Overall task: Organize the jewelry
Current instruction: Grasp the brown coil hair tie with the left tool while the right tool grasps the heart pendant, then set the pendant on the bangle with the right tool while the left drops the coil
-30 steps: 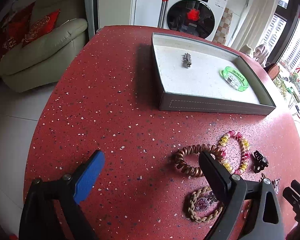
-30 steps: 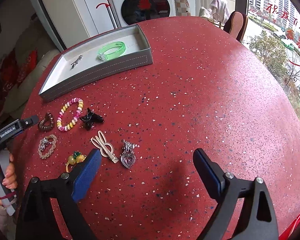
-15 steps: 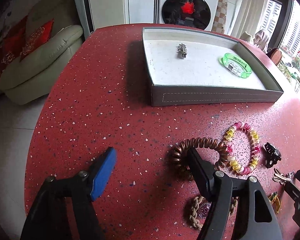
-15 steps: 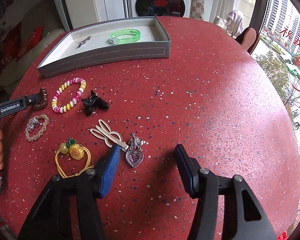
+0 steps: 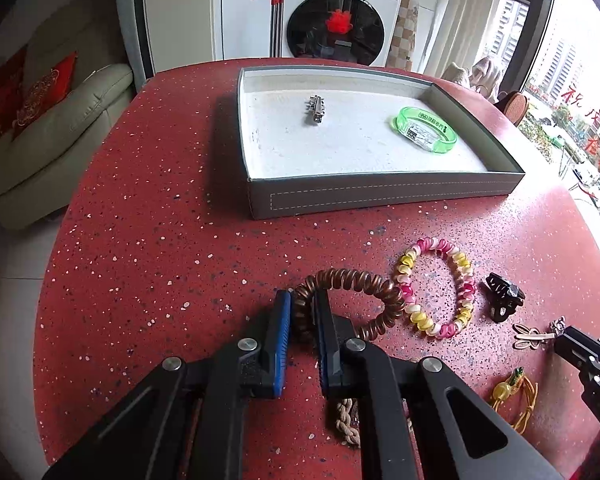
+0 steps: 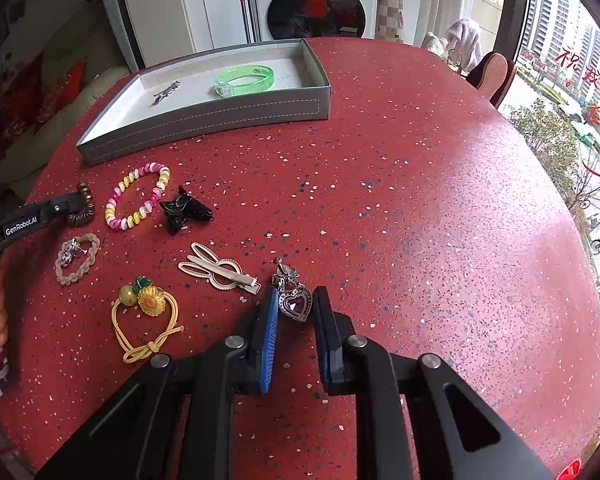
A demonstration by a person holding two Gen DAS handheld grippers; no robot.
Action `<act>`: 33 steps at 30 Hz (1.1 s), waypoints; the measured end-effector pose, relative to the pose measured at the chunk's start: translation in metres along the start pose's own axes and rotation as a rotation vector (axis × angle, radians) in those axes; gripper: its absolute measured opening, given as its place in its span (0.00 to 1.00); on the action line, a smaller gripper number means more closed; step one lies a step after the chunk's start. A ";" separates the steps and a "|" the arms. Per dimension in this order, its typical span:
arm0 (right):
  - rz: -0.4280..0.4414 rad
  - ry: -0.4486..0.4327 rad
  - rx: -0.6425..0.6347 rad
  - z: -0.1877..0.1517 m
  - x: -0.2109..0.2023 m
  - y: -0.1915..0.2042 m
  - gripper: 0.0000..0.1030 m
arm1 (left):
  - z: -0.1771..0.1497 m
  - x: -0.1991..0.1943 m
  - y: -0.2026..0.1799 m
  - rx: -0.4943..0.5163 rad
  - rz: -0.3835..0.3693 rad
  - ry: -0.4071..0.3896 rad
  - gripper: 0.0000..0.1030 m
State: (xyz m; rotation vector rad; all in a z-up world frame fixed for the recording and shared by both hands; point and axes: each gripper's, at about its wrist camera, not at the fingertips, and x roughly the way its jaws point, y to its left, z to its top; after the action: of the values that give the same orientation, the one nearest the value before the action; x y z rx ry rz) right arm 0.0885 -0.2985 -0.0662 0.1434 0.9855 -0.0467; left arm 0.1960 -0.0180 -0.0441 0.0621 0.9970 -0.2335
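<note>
Brown coils fill the middle of the left wrist view: the spiral hair tie (image 5: 350, 300) lies on the red speckled table (image 5: 160, 240), and the left gripper (image 5: 302, 304) has its two fingers clamped on the tie's left arc, one pad outside the loop and one inside. Touching the tie on its right is the pink and yellow bead bracelet (image 5: 436, 286); further right sits a black claw clip (image 5: 504, 296). In the upper centre of the frame stands the grey tray (image 5: 380, 198), already holding a metal clip (image 5: 315, 109) and a green bangle (image 5: 426, 129).

From the right wrist view, the right gripper (image 6: 295, 306) brackets the heart pendant (image 6: 296, 302) at lower centre. Its jaws stand narrow on either side of the heart, but whether the pads truly pinch it I cannot tell. Just left lie a bunny-shaped hair clip (image 6: 216, 268) and a yellow flower hair tie (image 6: 148, 312); a braided bracelet (image 6: 76, 256) is at the left edge.

The step in hand looks like a double pick-up. Next, each piece would need lifting clear without dragging its neighbour, then carrying to the tray at the upper part of the frame.
</note>
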 end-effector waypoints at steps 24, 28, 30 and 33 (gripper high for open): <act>0.205 -0.125 0.021 0.102 -0.038 0.005 0.19 | 0.072 -0.060 0.000 -0.013 -0.092 -0.161 0.30; 0.224 -0.131 0.008 0.141 -0.032 0.006 0.19 | 0.102 -0.058 -0.001 -0.020 -0.088 -0.173 0.30; 0.228 -0.133 0.001 0.160 -0.028 0.008 0.19 | 0.119 -0.054 -0.002 -0.018 -0.081 -0.180 0.30; 0.235 -0.127 -0.004 0.186 -0.016 0.011 0.19 | 0.144 -0.045 -0.004 -0.010 -0.073 -0.175 0.30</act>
State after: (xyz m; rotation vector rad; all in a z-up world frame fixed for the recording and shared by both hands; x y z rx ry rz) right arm 0.2346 -0.3144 0.0497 0.2492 0.8363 0.1594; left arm 0.2901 -0.0375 0.0722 -0.0039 0.8267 -0.2957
